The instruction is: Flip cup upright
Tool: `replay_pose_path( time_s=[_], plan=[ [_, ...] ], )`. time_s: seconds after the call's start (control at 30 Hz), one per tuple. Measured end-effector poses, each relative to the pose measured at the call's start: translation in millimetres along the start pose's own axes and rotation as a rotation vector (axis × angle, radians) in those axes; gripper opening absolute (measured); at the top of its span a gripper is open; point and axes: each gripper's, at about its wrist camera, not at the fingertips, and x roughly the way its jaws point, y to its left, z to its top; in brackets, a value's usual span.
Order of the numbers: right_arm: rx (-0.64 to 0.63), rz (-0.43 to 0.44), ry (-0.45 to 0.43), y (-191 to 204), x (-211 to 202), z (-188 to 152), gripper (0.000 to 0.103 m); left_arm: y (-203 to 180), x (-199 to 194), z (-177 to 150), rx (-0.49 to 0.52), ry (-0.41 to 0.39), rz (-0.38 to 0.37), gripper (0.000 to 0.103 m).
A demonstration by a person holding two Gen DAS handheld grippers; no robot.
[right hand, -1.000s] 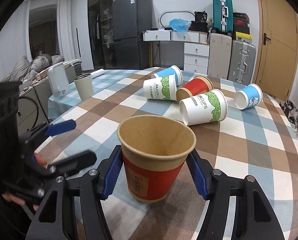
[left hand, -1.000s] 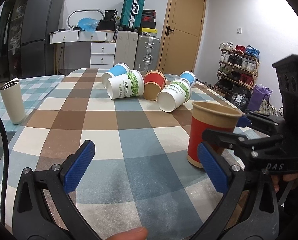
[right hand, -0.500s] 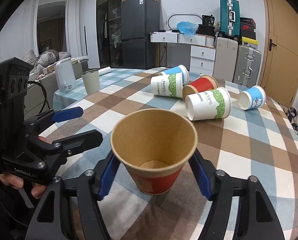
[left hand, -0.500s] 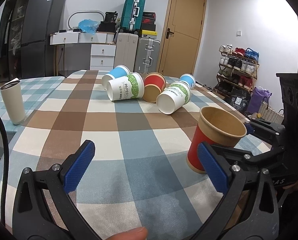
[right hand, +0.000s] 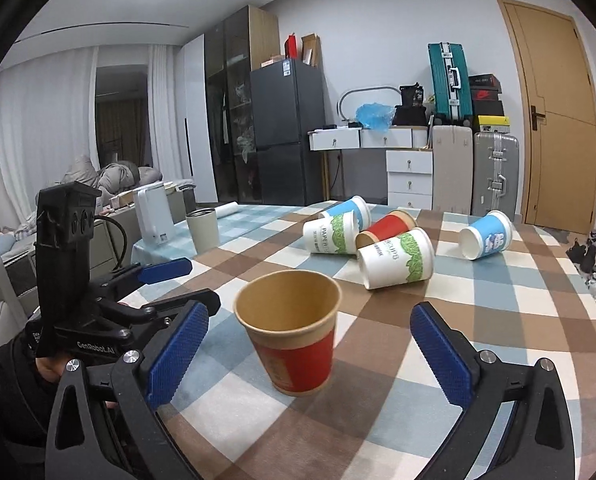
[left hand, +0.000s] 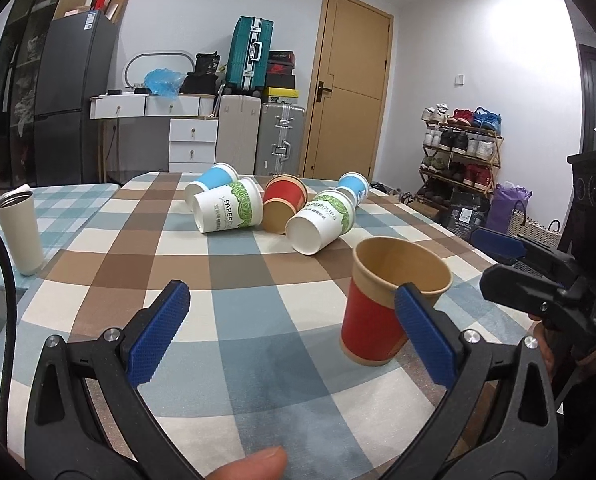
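Observation:
A red paper cup with a brown rim [right hand: 294,340] stands upright on the checked tablecloth [right hand: 497,320]; it also shows in the left wrist view [left hand: 381,308]. My right gripper [right hand: 309,356] is open, its blue pads apart on either side of the cup and not touching it. My left gripper [left hand: 290,340] is open and empty, to the left of the cup. Several other cups lie on their sides farther back: a white and green one [left hand: 321,220], a red one [left hand: 284,202], a blue one [left hand: 353,186].
A beige tumbler [left hand: 18,232] stands at the table's left edge. A white appliance [right hand: 154,216] sits beyond it. The table's right edge [left hand: 437,220] drops toward a shoe rack [left hand: 457,152]. Suitcases and drawers stand behind the table.
My right gripper has opened and let go of the red cup, which now stands upright on the table. The gripper has drawn back a little. The left gripper stays open.

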Motion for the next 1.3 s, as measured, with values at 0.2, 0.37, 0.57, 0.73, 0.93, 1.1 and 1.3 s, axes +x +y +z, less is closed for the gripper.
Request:
replay_pose_path(
  time_s=[0.2, 0.37, 0.57, 0.73, 0.93, 1.1, 1.3],
  plan=[
    [0.036, 0.011, 0.000, -9.4, -3.6, -5.4, 0.103, -4.8, 1.9, -1.3, 0.013, -0.006, 0.009, 0.102],
    [0.028, 0.008, 0.003, -6.6, -2.3, -7.4, 0.103, -5.5, 2.2, -3.6, 0.013, -0.008, 0.012, 0.102],
    [0.006, 0.004, 0.015, -1.9, -1.7, -9.7, 0.103, -4.7, 4.5, -5.4, 0.012, -0.007, 0.014, 0.102],
    [0.007, 0.007, 0.019, -1.7, -0.5, -10.4, 0.103, -4.3, 3.5, -5.4, 0.009, -0.007, 0.013, 0.102],
    [0.004, 0.006, 0.018, -1.0, -0.3, -10.9, 0.103, -3.5, 6.1, -6.1, 0.010, -0.008, 0.012, 0.102],
    [0.005, 0.008, 0.021, -1.1, 0.7, -11.1, 0.103, -3.2, 5.0, -6.2, 0.009, -0.007, 0.013, 0.102],
    [0.006, 0.007, 0.022, -1.1, 0.8, -11.1, 0.103, -3.2, 4.8, -6.4, 0.010, -0.008, 0.012, 0.102]
  ],
)
